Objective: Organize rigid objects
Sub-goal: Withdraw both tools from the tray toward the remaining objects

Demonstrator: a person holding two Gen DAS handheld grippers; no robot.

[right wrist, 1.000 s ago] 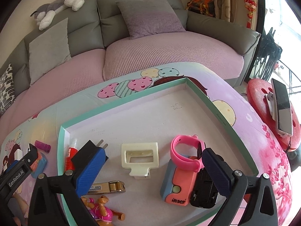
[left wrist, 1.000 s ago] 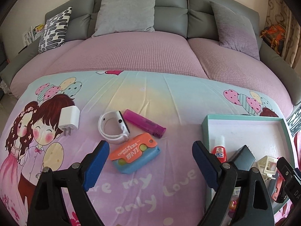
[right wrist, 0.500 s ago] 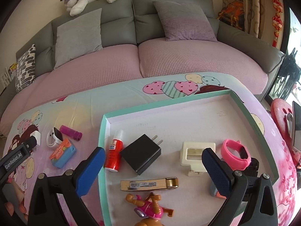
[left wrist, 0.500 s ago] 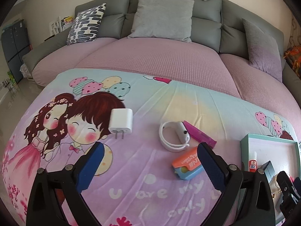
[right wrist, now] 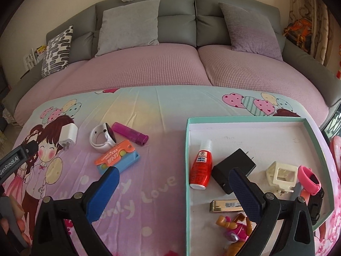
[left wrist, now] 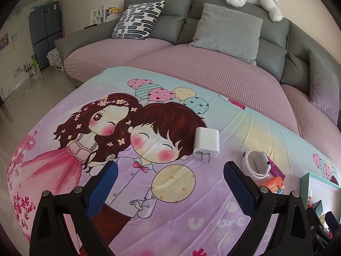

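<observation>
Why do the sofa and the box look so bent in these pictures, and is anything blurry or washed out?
Both wrist views are fisheye: the sofa bows and black corners frame each image. In the right wrist view the box rim splays outward, and its far right edge is washed out by bright light. In the left wrist view the white charger looks sharp, without motion blur.

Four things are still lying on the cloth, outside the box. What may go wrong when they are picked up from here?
1. The white charger lies flat on soft cloth; the open left hand-held gripper might pinch fabric with it.
2. The white watch, purple lighter and orange-blue cutter lie close together, so gripping one may nudge another.
3. The box is crowded near its front; a dropped item could land on something.
</observation>
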